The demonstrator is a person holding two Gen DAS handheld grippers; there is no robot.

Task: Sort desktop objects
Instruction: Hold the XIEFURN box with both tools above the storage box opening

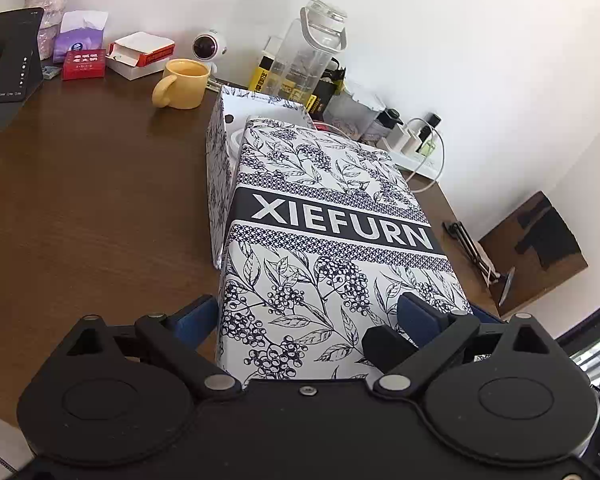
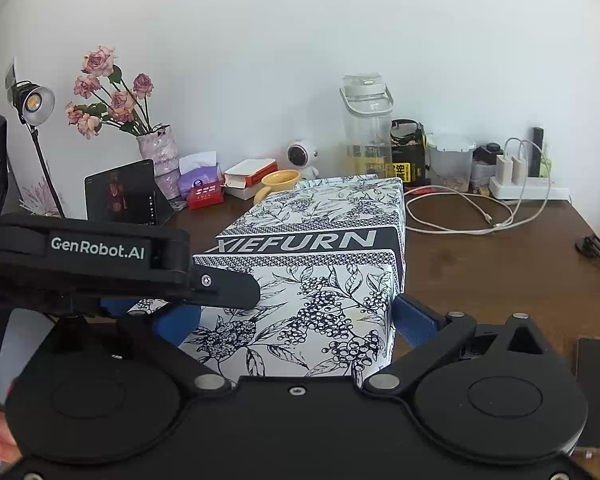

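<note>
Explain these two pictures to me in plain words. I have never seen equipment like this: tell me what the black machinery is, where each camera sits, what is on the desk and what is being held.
There is no robot. A person holds two hand-held grippers, each carrying a wide-angle camera that looks forward along its two blue fingers.

One picture comes from the left gripper, the other from the right gripper. The black discs at the bottom are each gripper's own body.

Both grippers straddle the patterned XIEFURN lid, which sits askew over its open box.

On the brown desk also stand a yellow mug, a clear water bottle, a tablet, red boxes and a white cable.
</note>
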